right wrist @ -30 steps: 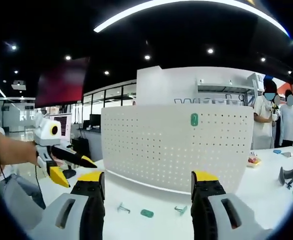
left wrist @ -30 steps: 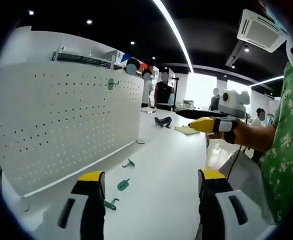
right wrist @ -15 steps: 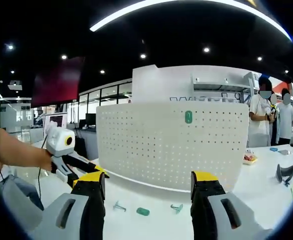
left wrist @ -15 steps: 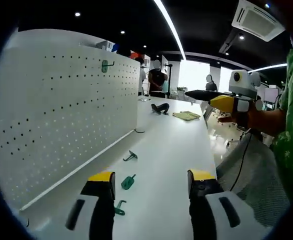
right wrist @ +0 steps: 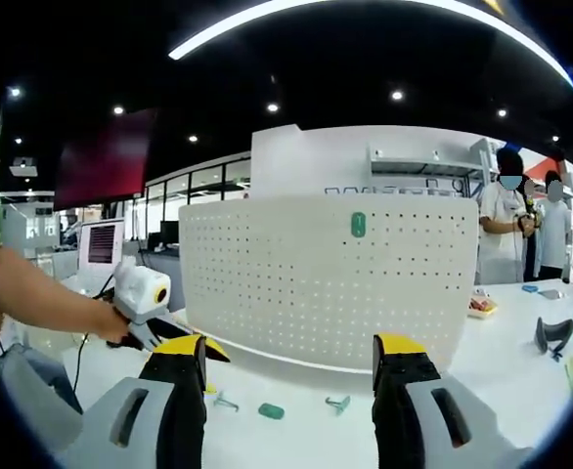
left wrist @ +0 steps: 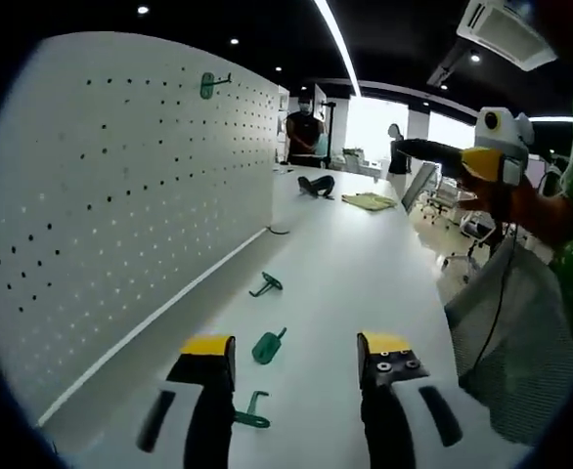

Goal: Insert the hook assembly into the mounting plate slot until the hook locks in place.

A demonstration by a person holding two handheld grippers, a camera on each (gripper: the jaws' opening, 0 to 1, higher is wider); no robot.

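A white pegboard (left wrist: 120, 195) (right wrist: 316, 283) stands upright on the white table (left wrist: 345, 283), with one green hook (left wrist: 211, 84) (right wrist: 358, 225) mounted high on it. Three green hooks lie loose on the table in front of it: one (left wrist: 265, 285) farther off, one (left wrist: 268, 346) in the middle and one (left wrist: 252, 417) nearest my left gripper (left wrist: 296, 362). That gripper is open and empty, low over the table. In the right gripper view the hooks (right wrist: 225, 401) (right wrist: 271, 411) (right wrist: 337, 402) lie below the board, the left gripper (right wrist: 154, 313) beside them. My right gripper (right wrist: 288, 357) (left wrist: 462, 161) is open, held in the air.
A black object (left wrist: 318, 184) (right wrist: 550, 334) and a yellow-green cloth (left wrist: 369, 200) lie farther along the table. The table's edge (left wrist: 433, 293) runs along the right of the left gripper view. People (right wrist: 511, 234) stand behind the board's far end.
My left gripper has come down and closer to the loose hooks on the table. The right gripper has stayed up facing the board. Both jaws stay open.
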